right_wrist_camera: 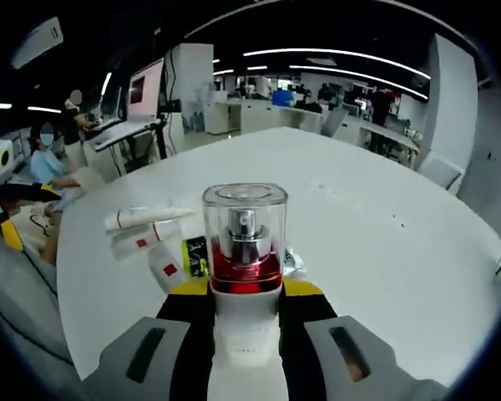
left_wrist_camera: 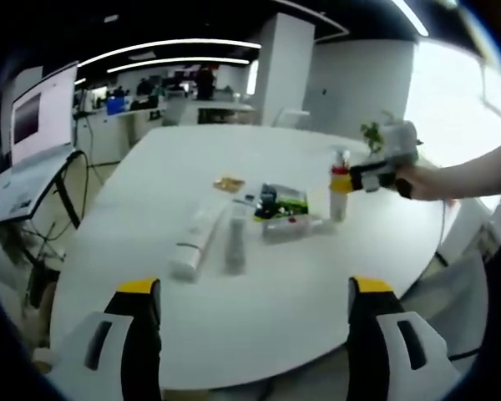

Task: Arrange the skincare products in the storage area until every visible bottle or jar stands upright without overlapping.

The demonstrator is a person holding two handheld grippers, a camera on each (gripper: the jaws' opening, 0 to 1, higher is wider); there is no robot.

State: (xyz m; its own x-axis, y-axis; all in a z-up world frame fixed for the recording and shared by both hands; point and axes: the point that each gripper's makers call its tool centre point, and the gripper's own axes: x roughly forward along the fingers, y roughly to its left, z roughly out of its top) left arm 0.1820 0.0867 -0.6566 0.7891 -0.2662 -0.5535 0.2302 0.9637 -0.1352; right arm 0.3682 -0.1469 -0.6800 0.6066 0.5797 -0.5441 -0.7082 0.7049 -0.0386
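- Right gripper view: our right gripper point(right_wrist_camera: 244, 305) has its jaws clenched on the white body of the pump bottle point(right_wrist_camera: 244, 251), clear cap and red collar rising upright above them.
- In the left gripper view that bottle stands at the desk's point(left_wrist_camera: 259, 326) far right side, beside the green packet point(left_wrist_camera: 281, 203); whether its base touches the desk we cannot tell.
- Our left gripper point(left_wrist_camera: 255, 322) hangs released, well short of the two lying tubes point(left_wrist_camera: 213, 236).
- To do this well, we should set the bottle down plumb, clear of its neighbours, and release only once it is steady.
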